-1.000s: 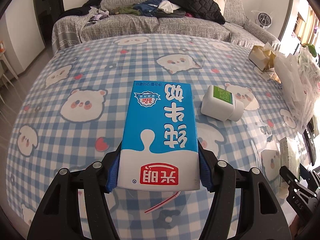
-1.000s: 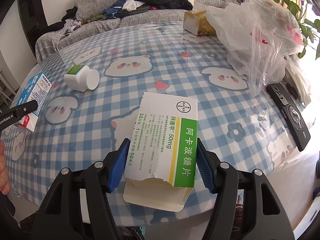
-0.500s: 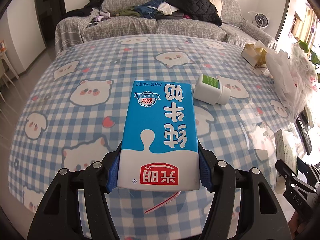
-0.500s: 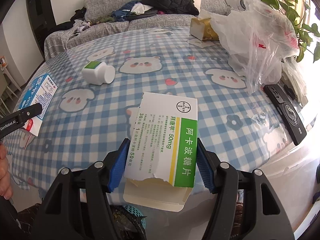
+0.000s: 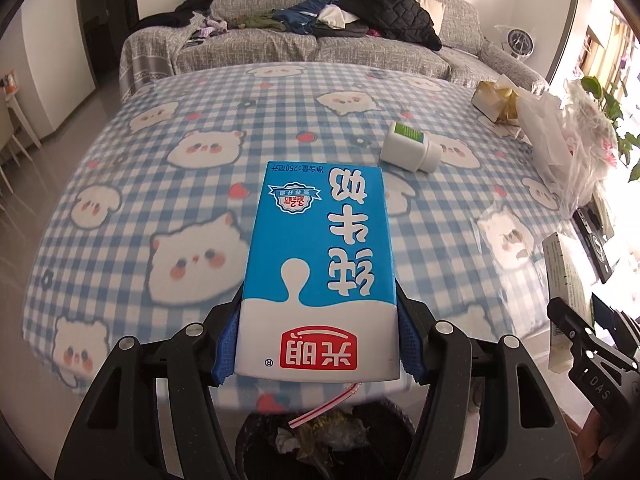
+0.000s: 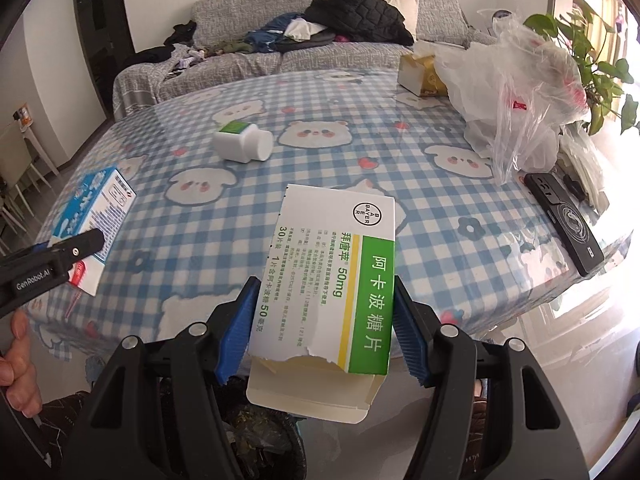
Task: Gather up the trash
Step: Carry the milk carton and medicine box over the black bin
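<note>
Milk carton (image 5: 320, 272) marked 250 sits clamped in left claw (image 5: 318, 354); right claw (image 6: 324, 336) clamps Bayer 50mg box (image 6: 332, 276).

A blue-and-white cardboard milk carton (image 5: 320, 268) bears a red "光明" logo, "纯牛奶" and "250毫升". A white-and-green torn medicine box (image 6: 332, 280) reads "BAYER", "拜唐苹 50mg", "阿卡波糖片". The black left gripper (image 6: 44, 272) is marked "GenRobot.AI".

Your left gripper (image 5: 319, 344), black-armed with blue ribbed pads, tilts downward, its jaws pressed against both sides of a blue-and-white carton. Your right gripper (image 6: 322, 330), of the same build, also tilts down, clamped on a torn white-and-green box. Your bare left hand (image 6: 18, 364) grasps the left handle.
</note>
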Motion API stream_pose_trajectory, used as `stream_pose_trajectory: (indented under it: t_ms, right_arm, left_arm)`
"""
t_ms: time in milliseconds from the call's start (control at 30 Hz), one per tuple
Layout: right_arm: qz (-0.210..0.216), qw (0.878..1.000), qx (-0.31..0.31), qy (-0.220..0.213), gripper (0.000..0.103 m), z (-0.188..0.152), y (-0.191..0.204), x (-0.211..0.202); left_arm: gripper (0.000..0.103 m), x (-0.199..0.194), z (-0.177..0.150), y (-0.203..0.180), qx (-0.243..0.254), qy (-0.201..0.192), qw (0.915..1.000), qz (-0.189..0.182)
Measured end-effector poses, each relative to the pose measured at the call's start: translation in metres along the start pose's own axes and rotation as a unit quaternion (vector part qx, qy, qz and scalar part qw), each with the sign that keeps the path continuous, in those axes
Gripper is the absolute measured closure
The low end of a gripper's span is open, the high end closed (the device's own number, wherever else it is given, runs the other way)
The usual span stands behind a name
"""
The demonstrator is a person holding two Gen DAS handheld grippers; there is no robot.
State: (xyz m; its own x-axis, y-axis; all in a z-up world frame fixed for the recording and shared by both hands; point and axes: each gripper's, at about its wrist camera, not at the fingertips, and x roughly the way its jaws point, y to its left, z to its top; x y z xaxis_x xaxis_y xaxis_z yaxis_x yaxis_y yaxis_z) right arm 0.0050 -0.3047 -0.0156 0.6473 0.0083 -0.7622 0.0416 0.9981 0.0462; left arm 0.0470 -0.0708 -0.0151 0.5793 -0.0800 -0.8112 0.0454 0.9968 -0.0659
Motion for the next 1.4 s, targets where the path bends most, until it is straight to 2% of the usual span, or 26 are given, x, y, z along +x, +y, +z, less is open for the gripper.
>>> stream_pose_trajectory:
  t_ms: [700,1400]
  right_arm:
    - [0.029,0.999,-0.007,0.012,0.042,-0.08,0.021,-0.05]
    - [0.043,0.997,-0.045,0.037,0.042,-0.152,0.053,-0.064]
  left_arm:
    - [0.041,-0.056,-0.098,0.012,-0.027,0.013,0.9995,-0.013]
    - [0.042,-0.071,-0.19,0.022,-0.043,0.042,0.9982,-0.007]
